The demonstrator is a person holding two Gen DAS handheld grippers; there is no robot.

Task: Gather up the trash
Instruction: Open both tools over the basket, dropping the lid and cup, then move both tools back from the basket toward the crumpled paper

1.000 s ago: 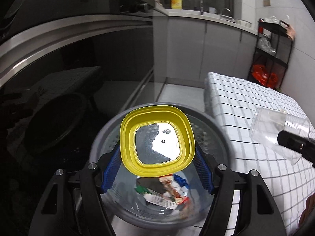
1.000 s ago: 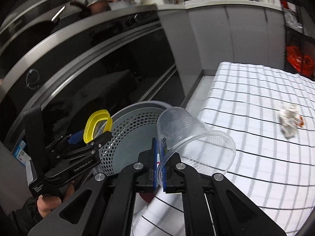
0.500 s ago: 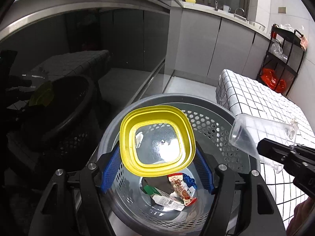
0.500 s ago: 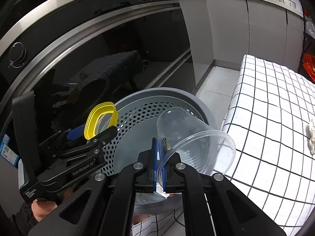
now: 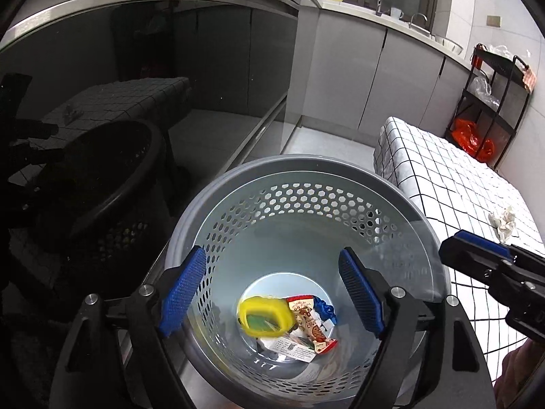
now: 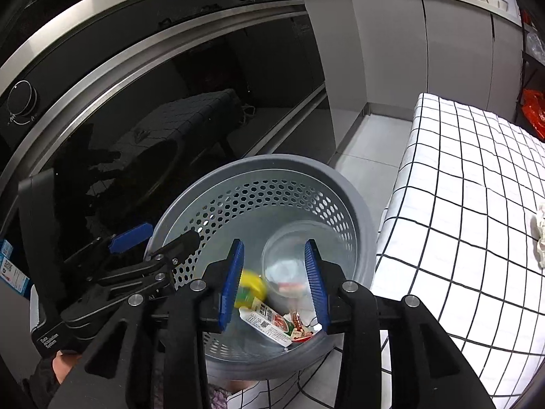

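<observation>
left hand-held gripper (image 5: 272,293) jaws just opened, empty; lid (image 5: 264,317) now in bin (image 5: 306,167) | right hand-held gripper (image 6: 274,283) just released cup (image 6: 289,266), dropping in | tissue (image 5: 502,221) remains on desk (image 5: 460,184)

Yellow lid (image 5: 265,318) and clear cup (image 6: 289,266) blurred inside grey bin (image 5: 306,173).

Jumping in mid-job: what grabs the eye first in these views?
The grey perforated bin fills the centre, with both grippers poised open above it. Inside, a yellow lid lies among wrappers, and a clear plastic cup is blurred within the bin. A crumpled tissue lies on the checked tablecloth at right.
</observation>
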